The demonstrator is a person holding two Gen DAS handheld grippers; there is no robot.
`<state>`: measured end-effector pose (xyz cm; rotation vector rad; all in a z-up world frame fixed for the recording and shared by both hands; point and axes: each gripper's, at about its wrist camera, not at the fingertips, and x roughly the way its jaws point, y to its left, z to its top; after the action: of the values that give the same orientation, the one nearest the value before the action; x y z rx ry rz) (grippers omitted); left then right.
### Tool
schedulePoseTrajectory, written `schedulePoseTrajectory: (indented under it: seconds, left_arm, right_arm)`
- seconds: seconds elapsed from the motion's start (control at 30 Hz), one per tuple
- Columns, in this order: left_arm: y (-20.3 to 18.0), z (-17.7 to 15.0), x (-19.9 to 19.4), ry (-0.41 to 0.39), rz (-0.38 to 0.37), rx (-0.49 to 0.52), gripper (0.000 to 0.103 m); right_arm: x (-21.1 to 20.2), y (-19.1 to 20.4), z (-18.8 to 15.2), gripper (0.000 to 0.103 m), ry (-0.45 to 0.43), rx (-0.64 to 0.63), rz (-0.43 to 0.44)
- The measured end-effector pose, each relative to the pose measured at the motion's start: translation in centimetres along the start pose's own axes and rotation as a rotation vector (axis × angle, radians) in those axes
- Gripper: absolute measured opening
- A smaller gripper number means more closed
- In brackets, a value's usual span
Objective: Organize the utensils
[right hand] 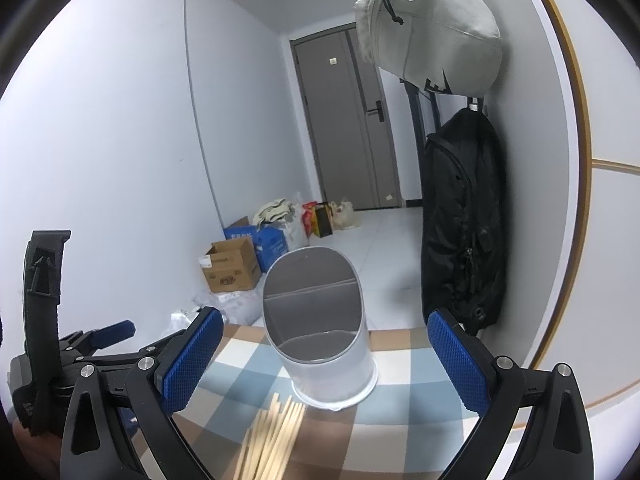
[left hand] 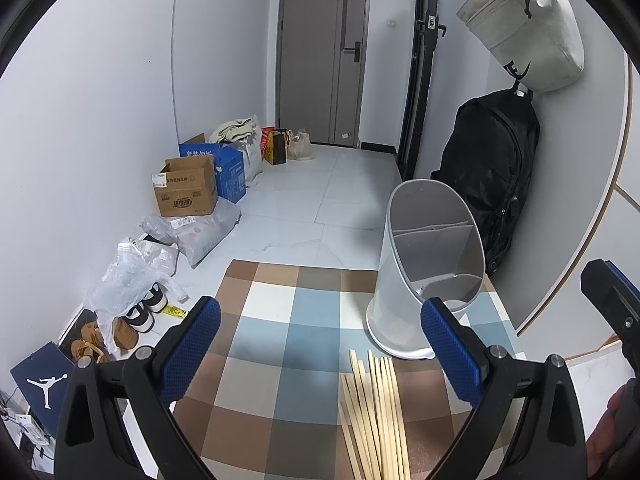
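A: Report the left side first.
B: Left claw (left hand: 320, 342) is spread wide, nothing between its blue pads (left hand: 192, 354). It hovers over the checked cloth (left hand: 272, 332) on the desk. Boxes (left hand: 188, 188) and shoes (left hand: 140, 312) sit on the floor at far left.

A: Location of the utensils?
B: The chopsticks (left hand: 372, 412) lie in a loose bundle on the cloth, toward the left claw's right finger. Just beyond their tips stands the holder (left hand: 424, 280), upright, slant-topped, divided inside; its visible compartments look empty.

A: Right side?
B: Right claw (right hand: 326, 354) is likewise wide open and holds nothing. The holder (right hand: 320, 328) stands between its fingers in view, chopsticks (right hand: 272, 440) just before it. Backpack (right hand: 460, 220) hangs on the right wall.
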<state>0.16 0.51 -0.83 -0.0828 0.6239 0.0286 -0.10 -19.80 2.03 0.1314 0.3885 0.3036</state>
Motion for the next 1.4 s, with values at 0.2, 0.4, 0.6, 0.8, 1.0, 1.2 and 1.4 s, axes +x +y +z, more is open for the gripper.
schedulePoseTrajectory:
  seconds: [0.2,0.4,0.6,0.8,1.0,1.2,1.4]
  left_arm:
    - [0.0,-0.2,0.3,0.017,-0.001,0.002,0.098]
    - [0.0,-0.8,1.5,0.092,0.002,0.029,0.098]
    - [0.8,-2.7,3.6,0.261,-0.061,0.042,0.098]
    - [0.9,-5.2,5.7,0.441,-0.1,0.058,0.098]
    - [0.6,-7.4,7.0,0.57,-0.101,0.103,0.087]
    - [0.3,-7.9,7.9,0.655,-0.099,0.091,0.074]
    - [-0.6,-7.7,8.0,0.651,-0.07,0.104,0.074]
  right_arm:
    - [0.0,-0.1,0.0,0.103,0.002,-0.001,0.004]
    - [0.5,-0.2,-0.3,0.103,0.031,-0.012,0.004]
    - [1.5,-0.5,-0.7,0.103,0.069,-0.026,-0.036]
    - [2.5,-1.3,-0.8,0.103,0.106,0.009,-0.026]
    - [3.7,-1.6,-0.9,0.103,0.142,0.027,-0.02]
    - [4.7,-1.7,-1.1,0.103,0.171,0.035,-0.013]
    - [5.2,-2.1,-1.2,0.103,0.196,0.065,-0.004]
